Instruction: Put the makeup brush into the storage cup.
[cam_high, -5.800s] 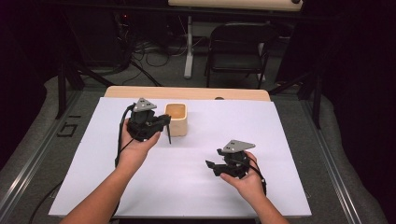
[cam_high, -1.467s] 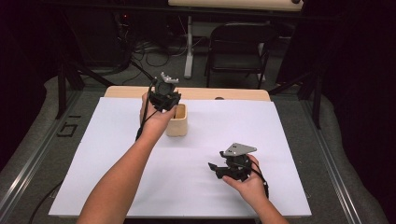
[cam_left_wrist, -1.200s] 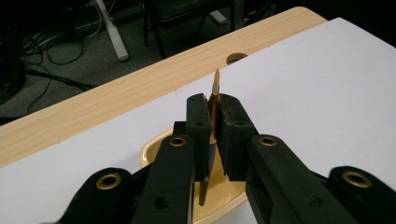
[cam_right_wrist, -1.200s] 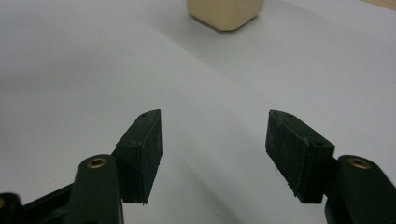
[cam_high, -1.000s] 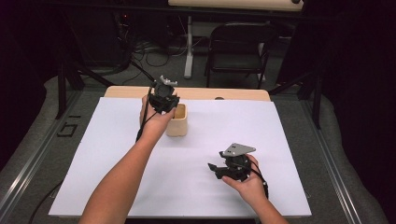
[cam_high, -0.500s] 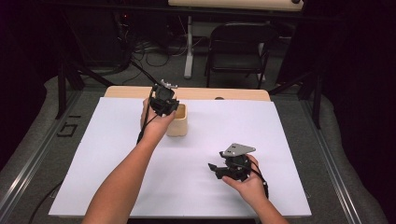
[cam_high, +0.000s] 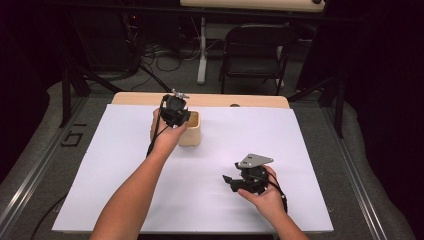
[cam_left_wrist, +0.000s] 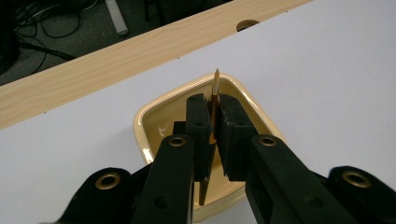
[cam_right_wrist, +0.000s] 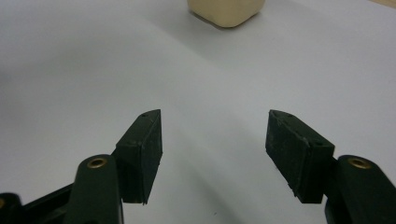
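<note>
A cream square cup stands on the white sheet at the back left of centre. My left gripper hangs over its rim, pointing down. In the left gripper view this gripper is shut on a thin gold-brown pointed stick; the tip rises above the pads and the lower end dips into the cup. My right gripper rests low over the sheet at the front right, pointing left. In the right gripper view it is open with bare sheet between its pads; the cup is far ahead.
The white sheet covers most of a wooden table, whose bare far edge has a small hole. A black folding chair, cables and stand legs lie on the floor beyond. Metal rails run along both sides.
My left gripper went from the cup's left side up to its rim with the stick, then tipped slightly lower over the last second. The right gripper stayed put.
</note>
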